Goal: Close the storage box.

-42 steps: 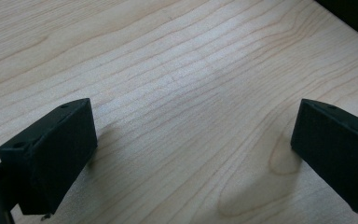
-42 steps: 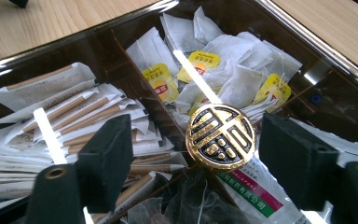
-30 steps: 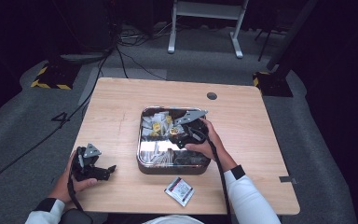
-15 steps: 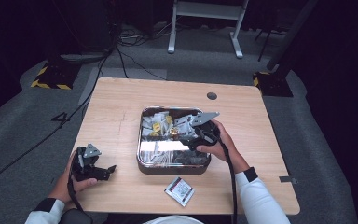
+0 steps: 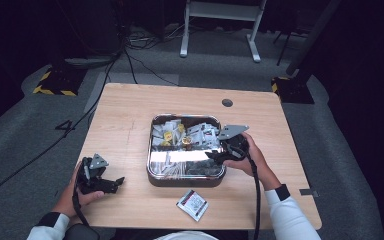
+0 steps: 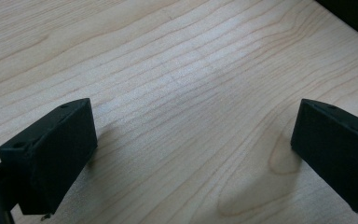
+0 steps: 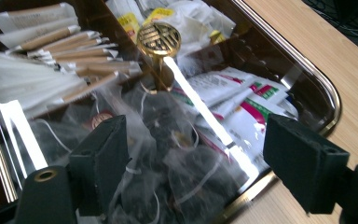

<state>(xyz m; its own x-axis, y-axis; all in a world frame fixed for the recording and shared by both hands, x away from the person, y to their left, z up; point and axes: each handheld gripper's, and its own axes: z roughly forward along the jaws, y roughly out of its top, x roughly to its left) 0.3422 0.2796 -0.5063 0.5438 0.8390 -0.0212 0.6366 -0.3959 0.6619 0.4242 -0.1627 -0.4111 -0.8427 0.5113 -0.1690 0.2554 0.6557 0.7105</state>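
A shiny metal tray [image 5: 186,180] stands mid-table, divided into compartments of sachets. My right gripper [image 5: 213,154] hovers over its right front part, jaws open with nothing between them. In the right gripper view the open gripper [image 7: 200,149] looks down on clear tea bags [image 7: 177,163], with a gold knob [image 7: 159,39] at the tray's centre, red-and-white sachets [image 7: 242,102] and paper sticks [image 7: 51,51] beyond. My left gripper [image 5: 116,183] rests open at the table's front left; in its own view the gripper [image 6: 196,135] frames only bare wood [image 6: 177,70].
A single red-and-white packet [image 5: 192,204] lies on the table just in front of the tray. A round cable hole [image 5: 227,102] sits near the far edge. A cable trails from the right hand toward the front edge. Dark floor surrounds the table.
My right gripper has moved to the right, from over the tray's middle to its right side, staying open. The left gripper has not moved.
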